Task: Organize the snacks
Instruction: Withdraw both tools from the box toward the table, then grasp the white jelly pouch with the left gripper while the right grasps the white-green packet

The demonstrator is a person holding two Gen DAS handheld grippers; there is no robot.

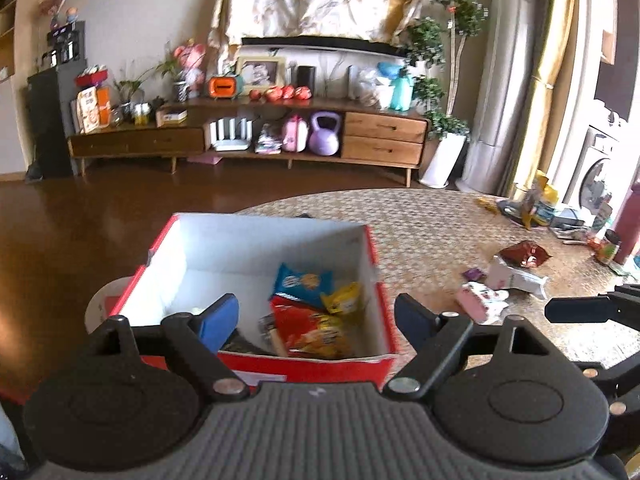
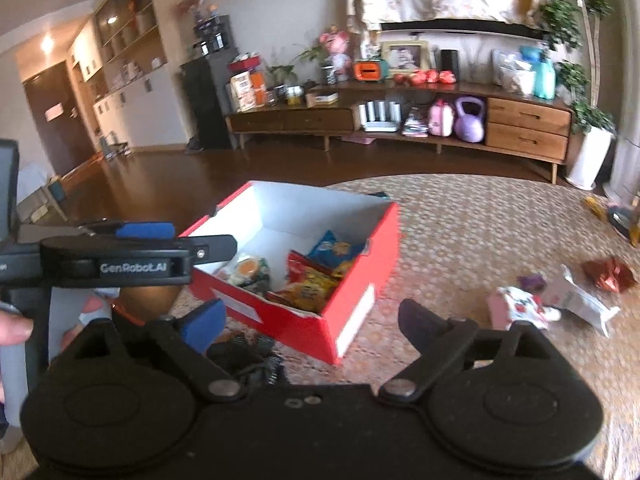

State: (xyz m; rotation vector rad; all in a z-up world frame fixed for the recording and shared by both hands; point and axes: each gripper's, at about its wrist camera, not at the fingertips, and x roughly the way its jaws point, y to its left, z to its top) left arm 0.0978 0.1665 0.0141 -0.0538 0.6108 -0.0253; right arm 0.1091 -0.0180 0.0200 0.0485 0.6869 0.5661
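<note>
A red box (image 1: 376, 264) with a white inside sits on the round woven table and holds several snack packets, among them a blue one (image 1: 303, 282) and a red-yellow one (image 1: 312, 330). It also shows in the right wrist view (image 2: 360, 256). My left gripper (image 1: 316, 316) is open and empty, hovering over the box's near edge. My right gripper (image 2: 310, 320) is open and empty, in front of the box's near corner. Loose snacks lie on the table to the right: a pink packet (image 2: 516, 306), a white one (image 2: 580, 300), a red one (image 2: 608, 274).
The left gripper's fingers (image 2: 136, 252) reach in from the left in the right wrist view. The table's far right edge holds clutter (image 1: 540, 208). A wooden TV cabinet (image 1: 248, 136) stands across the dark floor.
</note>
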